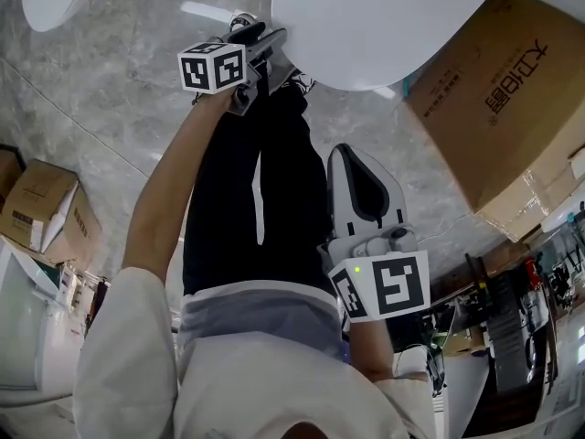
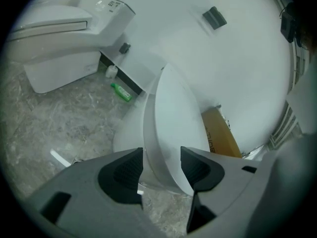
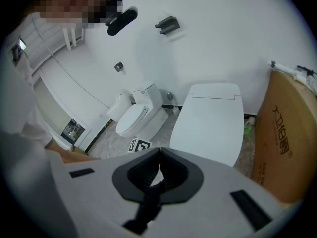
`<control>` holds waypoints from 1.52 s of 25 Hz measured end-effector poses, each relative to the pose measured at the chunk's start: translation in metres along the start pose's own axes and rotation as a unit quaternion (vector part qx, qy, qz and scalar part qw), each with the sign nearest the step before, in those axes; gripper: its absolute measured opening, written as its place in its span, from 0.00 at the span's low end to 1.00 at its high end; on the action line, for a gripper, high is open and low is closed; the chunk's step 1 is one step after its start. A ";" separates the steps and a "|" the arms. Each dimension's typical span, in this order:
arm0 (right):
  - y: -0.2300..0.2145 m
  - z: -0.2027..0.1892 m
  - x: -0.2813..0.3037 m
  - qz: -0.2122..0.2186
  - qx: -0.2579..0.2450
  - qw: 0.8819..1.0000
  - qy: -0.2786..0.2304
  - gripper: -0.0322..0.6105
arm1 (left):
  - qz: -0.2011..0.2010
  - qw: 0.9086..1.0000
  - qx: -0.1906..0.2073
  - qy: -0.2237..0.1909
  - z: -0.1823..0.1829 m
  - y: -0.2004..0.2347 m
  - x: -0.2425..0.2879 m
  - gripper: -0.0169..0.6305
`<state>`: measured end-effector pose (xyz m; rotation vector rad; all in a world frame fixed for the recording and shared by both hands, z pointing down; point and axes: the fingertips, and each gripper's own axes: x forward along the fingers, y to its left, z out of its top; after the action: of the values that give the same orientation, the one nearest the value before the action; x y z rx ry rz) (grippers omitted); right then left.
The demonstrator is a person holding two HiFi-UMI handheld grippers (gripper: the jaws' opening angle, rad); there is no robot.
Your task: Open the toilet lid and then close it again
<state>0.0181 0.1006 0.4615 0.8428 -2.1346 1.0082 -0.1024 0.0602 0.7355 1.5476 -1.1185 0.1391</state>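
1. Left gripper [image 2: 162, 160] reaches down to the front rim of the toilet. Its jaws are spread apart and clamp nothing: the rim's edge stands in the gap between the dark pads, and no pad seems to press on it.
2. Biggest in view is the smooth white oval toilet lid [image 3: 210, 120]. It lies flat and shut on its bowl straight ahead of the person, so by my reading the opening step has not begun. Its glossy surface is the main risk, since a shallow bite on the rim could slide off partway up and let the lid slam down.
3. The same rim holds a second risk (the seam between lid and seat cannot be made out here): a lower jaw pushed too deep could catch the seat too and raise both.
4. Next in size, the brown cardboard box with black print [image 1: 498, 90] stands just beside the toilet on the person's right, where a wide elbow swing could knock it.
5. Another white toilet [image 3: 136, 115] stands well apart against the wall, out of play.
6. Right gripper [image 3: 159, 155] hangs back near the person's waist, jaws closed together on nothing. It offers no support if the left one's hold fails.
7. Smallest, a green plastic bottle [image 2: 121, 92] lies at the foot of the wall, far from the work
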 end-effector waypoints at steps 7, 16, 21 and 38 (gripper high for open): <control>-0.006 -0.008 0.009 0.002 0.010 1.000 0.010 0.07 | -0.055 0.998 -0.041 -0.004 0.000 0.005 0.021 0.37; -0.010 -0.014 0.012 0.004 0.013 1.000 0.027 0.07 | -0.102 0.992 -0.074 0.000 0.001 0.006 0.027 0.38; -0.009 -0.019 0.015 0.006 0.016 0.999 0.030 0.07 | -0.081 0.996 -0.039 0.016 0.003 0.001 0.027 0.38; 0.004 -0.015 0.013 0.017 0.012 0.999 0.028 0.07 | -0.084 0.996 -0.030 -0.003 0.012 -0.024 0.003 0.37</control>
<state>0.0117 0.1111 0.4772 0.7829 -2.0993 1.0652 -0.0897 0.0458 0.7159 1.5817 -0.9841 -0.0136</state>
